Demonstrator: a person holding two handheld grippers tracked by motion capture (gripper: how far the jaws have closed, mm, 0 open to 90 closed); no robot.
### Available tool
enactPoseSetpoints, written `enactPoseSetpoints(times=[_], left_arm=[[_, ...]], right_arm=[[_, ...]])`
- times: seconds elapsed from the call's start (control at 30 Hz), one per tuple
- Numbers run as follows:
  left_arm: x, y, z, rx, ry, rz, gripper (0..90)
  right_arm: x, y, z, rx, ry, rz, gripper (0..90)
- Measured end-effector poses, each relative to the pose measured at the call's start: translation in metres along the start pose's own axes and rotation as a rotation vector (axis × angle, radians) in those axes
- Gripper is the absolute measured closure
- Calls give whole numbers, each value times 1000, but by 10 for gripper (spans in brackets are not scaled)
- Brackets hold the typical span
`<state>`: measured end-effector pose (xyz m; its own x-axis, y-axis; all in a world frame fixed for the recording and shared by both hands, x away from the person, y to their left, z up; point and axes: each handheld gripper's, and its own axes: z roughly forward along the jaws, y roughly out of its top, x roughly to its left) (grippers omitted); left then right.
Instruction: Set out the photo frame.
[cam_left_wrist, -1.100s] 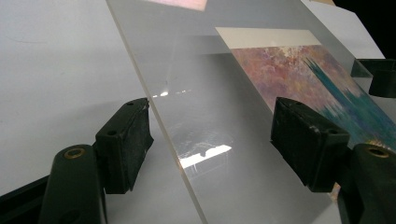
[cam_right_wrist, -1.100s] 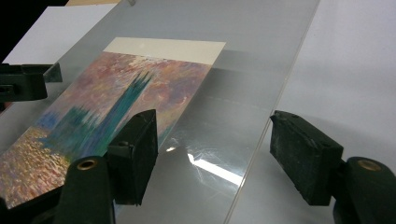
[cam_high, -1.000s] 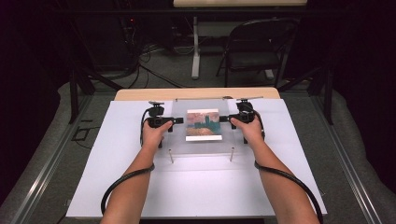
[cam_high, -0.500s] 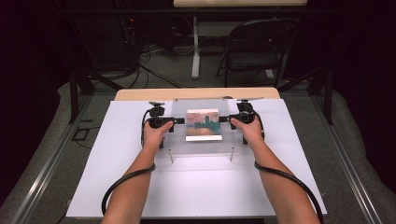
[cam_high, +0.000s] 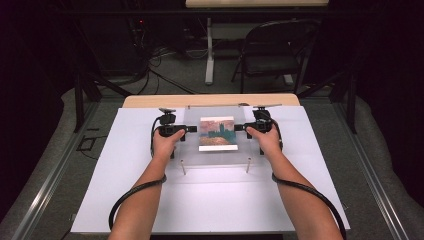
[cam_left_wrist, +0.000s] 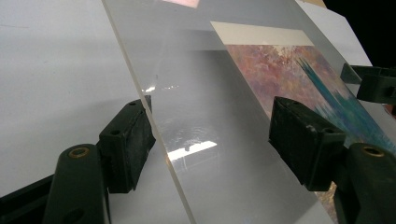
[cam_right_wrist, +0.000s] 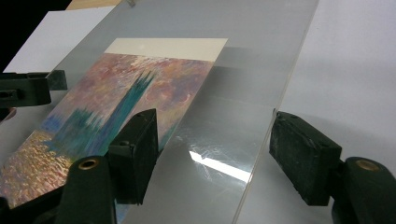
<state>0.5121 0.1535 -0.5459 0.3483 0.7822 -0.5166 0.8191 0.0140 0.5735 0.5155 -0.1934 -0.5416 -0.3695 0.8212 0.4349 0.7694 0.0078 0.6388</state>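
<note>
The white table (cam_high: 125, 200) takes up most of the high view, with tons of bare surface toward the person and out to both sides, so there's plenty of room to swing things around. A folding chair (cam_high: 270, 55) and cable clutter sit well back on the floor, not in the way.

Toward the far middle of the table is a clear acrylic sheet (cam_high: 217, 152) on short standoff posts (cam_high: 183, 167), with a painted picture (cam_high: 218, 133) (purples, teal, orange) lying flat in the middle, whether on top of or under the clear sheet I can't tell.

The left gripper (cam_high: 186, 129) is at the sheet's left edge and the right gripper (cam_high: 241, 128) at its right edge. In the left gripper view the jaws straddle the sheet's edge (cam_left_wrist: 154, 140), one above and one below, with a visible gap, so not clamped. Same on the right gripper view: jaws spread around the edge (cam_right_wrist: 261, 154), nothing squeezed.

My guess on handling: the acrylic looks stiff, light-ish and super slick, also easy to scratch. Take it by the bare margins at opposite edges, clear of the picture, and lift level or the print could slide.
</note>
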Motion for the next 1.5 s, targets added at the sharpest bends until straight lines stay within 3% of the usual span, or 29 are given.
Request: enactPoseSetpoints(times=[0.5, 0.87, 1.5], left_arm=[[-5, 1, -5, -21, 12, 3, 332], [-17, 2, -17, -58, 37, 26, 348], [-37, 2, -47, -125, 37, 78, 432]], right_arm=[[6, 1, -5, -10, -18, -12, 332], [18, 2, -17, -57, -52, -25, 358], [41, 4, -50, -114, -92, -108, 417]])
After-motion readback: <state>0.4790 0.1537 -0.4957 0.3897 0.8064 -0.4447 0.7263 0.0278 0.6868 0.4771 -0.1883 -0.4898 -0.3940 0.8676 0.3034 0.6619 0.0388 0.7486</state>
